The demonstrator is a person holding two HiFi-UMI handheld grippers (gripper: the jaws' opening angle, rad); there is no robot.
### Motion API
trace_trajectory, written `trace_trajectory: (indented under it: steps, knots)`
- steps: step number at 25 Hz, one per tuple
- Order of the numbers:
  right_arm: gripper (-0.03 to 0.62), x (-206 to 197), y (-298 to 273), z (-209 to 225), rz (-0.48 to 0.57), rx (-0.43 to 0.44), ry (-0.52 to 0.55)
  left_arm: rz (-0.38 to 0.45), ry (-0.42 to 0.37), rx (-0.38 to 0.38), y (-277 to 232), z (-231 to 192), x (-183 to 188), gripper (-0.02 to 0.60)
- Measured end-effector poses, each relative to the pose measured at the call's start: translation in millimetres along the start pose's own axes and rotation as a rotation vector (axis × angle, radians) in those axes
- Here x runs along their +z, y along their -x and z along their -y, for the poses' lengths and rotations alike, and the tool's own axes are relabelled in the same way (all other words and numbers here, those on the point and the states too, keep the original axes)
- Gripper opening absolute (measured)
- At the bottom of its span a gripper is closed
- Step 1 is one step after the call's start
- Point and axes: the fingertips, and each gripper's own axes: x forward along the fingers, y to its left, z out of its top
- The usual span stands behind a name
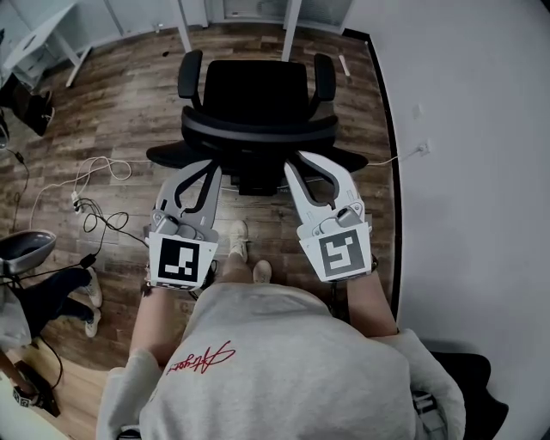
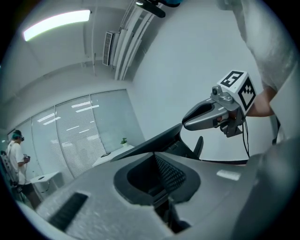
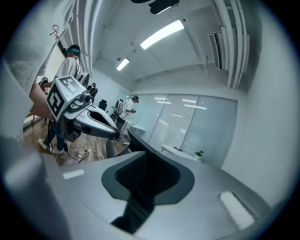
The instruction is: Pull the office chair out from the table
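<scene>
The black office chair [image 1: 258, 90] stands on the wood floor in front of me, seat away, the curved top rim of its backrest [image 1: 258, 129] nearest. My left gripper [image 1: 204, 168] reaches the rim's left part and my right gripper [image 1: 314, 163] its right part. In the left gripper view the grey jaws close round the dark mesh backrest [image 2: 171, 176], and the right gripper [image 2: 211, 115] shows beyond. The right gripper view has black backrest mesh [image 3: 136, 176] wedged between its jaws, with the left gripper [image 3: 93, 123] at the left. Both look shut on the backrest.
White table legs [image 1: 290, 26] stand just past the chair. A white wall [image 1: 464, 129] runs along the right. Cables and a power strip [image 1: 86, 202] lie on the floor at the left, near a person's legs [image 1: 51, 296]. Other people [image 3: 126, 108] stand farther off.
</scene>
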Motion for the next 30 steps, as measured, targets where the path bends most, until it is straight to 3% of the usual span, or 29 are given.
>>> trace_trajectory:
  steps: [4, 7, 11, 21, 30]
  knots:
    - [0.003, 8.4, 1.9, 5.2, 0.048, -0.01, -0.056, 0.032, -0.019, 0.001, 0.0, -3.3, 7.2, -0.005]
    - [0.002, 12.2, 3.4, 8.9, 0.076, -0.01, -0.116, 0.048, -0.012, -0.002, 0.2, -3.4, 12.2, -0.005]
    - [0.002, 21.0, 6.4, 13.2, 0.121, -0.012, -0.205, 0.081, 0.074, -0.042, -0.4, 1.9, 19.9, -0.003]
    - [0.002, 36.5, 10.1, 12.8, 0.157, 0.015, -0.246, 0.135, 0.227, -0.074, 0.0, 3.8, 41.7, -0.003]
    - [0.001, 43.9, 22.2, 12.5, 0.14, 0.039, -0.362, 0.16, 0.215, -0.079, 6.0, 4.0, 60.6, -0.003]
